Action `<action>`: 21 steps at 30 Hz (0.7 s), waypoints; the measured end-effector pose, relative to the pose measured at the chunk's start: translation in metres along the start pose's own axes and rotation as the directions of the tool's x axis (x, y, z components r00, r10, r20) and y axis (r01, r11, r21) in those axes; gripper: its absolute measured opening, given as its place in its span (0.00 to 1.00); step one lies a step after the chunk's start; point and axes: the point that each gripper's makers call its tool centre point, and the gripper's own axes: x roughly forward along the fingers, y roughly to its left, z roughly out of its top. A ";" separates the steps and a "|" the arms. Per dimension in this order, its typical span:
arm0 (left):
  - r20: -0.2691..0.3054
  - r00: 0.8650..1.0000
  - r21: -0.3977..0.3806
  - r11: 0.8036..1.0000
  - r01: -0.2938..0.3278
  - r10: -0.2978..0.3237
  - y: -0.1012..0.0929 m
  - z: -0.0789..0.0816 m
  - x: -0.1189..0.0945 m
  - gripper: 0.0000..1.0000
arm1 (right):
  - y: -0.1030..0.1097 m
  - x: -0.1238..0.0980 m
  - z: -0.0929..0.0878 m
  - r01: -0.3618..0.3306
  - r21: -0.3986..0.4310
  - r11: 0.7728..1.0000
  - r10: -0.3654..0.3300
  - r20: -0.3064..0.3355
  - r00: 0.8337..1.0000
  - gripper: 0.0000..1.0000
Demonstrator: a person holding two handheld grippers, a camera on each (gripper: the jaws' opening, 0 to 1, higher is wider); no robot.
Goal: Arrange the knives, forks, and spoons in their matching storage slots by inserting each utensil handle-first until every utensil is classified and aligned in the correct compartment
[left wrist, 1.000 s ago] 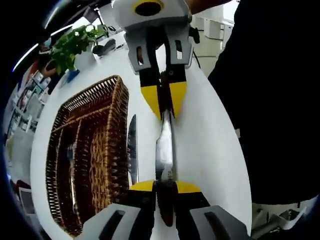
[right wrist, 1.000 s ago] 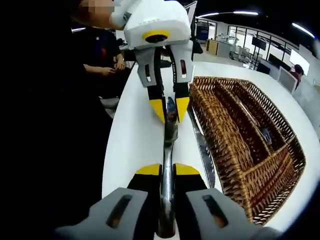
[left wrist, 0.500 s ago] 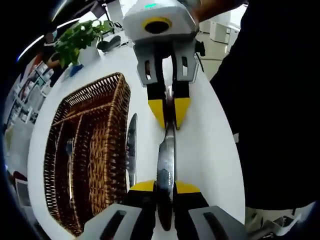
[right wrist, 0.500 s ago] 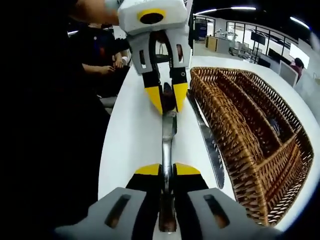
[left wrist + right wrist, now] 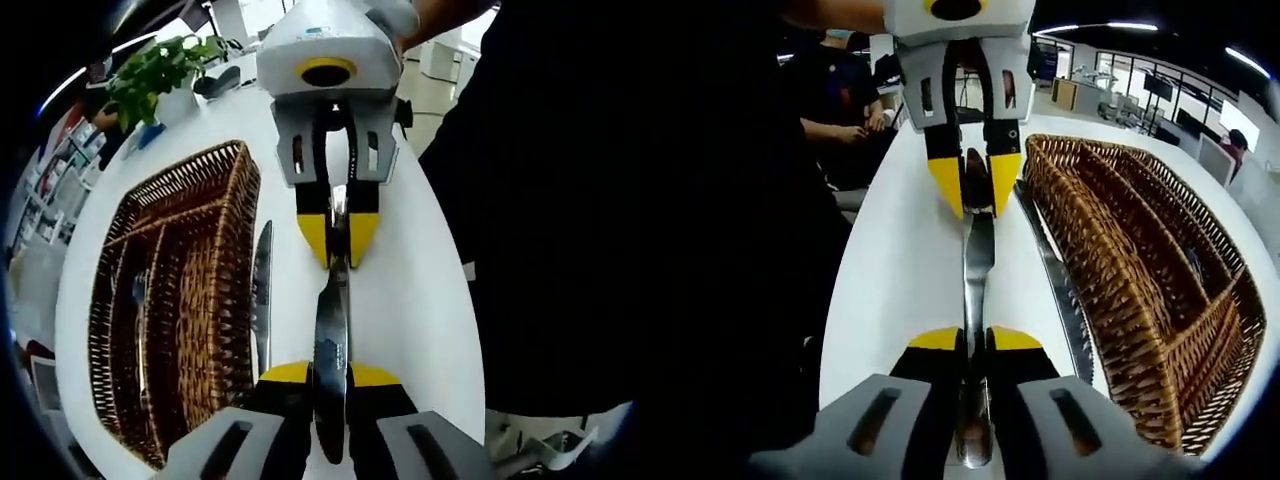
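Note:
A steel utensil (image 5: pixel 330 320), apparently a spoon, is held level above the white table between both grippers. My left gripper (image 5: pixel 330 375) is shut on one end; the right gripper (image 5: pixel 338 240) faces it, shut on the other end. In the right gripper view the same utensil (image 5: pixel 978 260) runs from my right gripper (image 5: pixel 975 340) up to the left gripper (image 5: pixel 975 185), where a dark rounded end sits between the jaws. A serrated knife (image 5: pixel 262 295) lies on the table along the wicker basket (image 5: pixel 215 300), the knife (image 5: pixel 1055 290) beside the basket's near wall (image 5: pixel 1090 280).
The basket has long slots; a utensil (image 5: pixel 140 300) lies in one. A potted plant (image 5: pixel 150 80) stands at the table's far end. The person's dark clothing (image 5: pixel 540 250) borders the table edge. Another person (image 5: pixel 840 100) sits beyond the table.
Both grippers keep hold of the utensil and have tilted slightly together. The knife on the table has not moved.

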 end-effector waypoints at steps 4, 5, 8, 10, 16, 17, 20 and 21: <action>0.006 1.000 -0.009 1.000 0.003 -0.003 -0.001 0.003 -0.001 0.11 | 0.002 0.004 -0.001 0.025 -0.082 0.996 -0.029 -0.056 0.998 0.07; 0.000 1.000 -0.010 1.000 -0.001 0.001 -0.001 0.001 -0.001 0.11 | -0.001 0.004 0.004 0.042 -0.039 0.998 -0.044 -0.052 0.998 0.06; 0.019 1.000 -0.017 1.000 -0.010 0.010 0.000 0.002 -0.006 0.11 | -0.006 0.000 0.007 0.060 -0.055 0.997 -0.062 -0.036 0.997 0.05; 0.031 0.999 0.010 0.999 -0.033 0.033 0.003 0.001 -0.009 0.11 | -0.008 -0.005 0.011 0.062 -0.026 0.998 -0.062 -0.018 0.998 0.05; 0.046 0.998 0.028 0.999 -0.035 0.034 0.002 -0.004 -0.005 0.11 | -0.003 -0.006 0.018 0.000 0.036 0.999 0.001 -0.003 1.000 0.04; 0.044 0.998 0.024 0.999 -0.036 0.035 0.002 -0.005 -0.005 0.11 | -0.001 -0.006 0.020 -0.012 0.054 0.998 0.012 0.002 1.000 0.04; 0.046 0.998 0.029 0.999 -0.039 0.038 0.001 -0.005 -0.005 0.11 | 0.004 -0.007 0.023 -0.040 0.112 0.993 0.037 0.023 0.999 0.04; 0.047 0.998 0.031 0.999 -0.041 0.039 0.000 -0.005 -0.006 0.11 | 0.006 -0.008 0.024 -0.053 0.139 0.989 0.048 0.037 0.998 0.04</action>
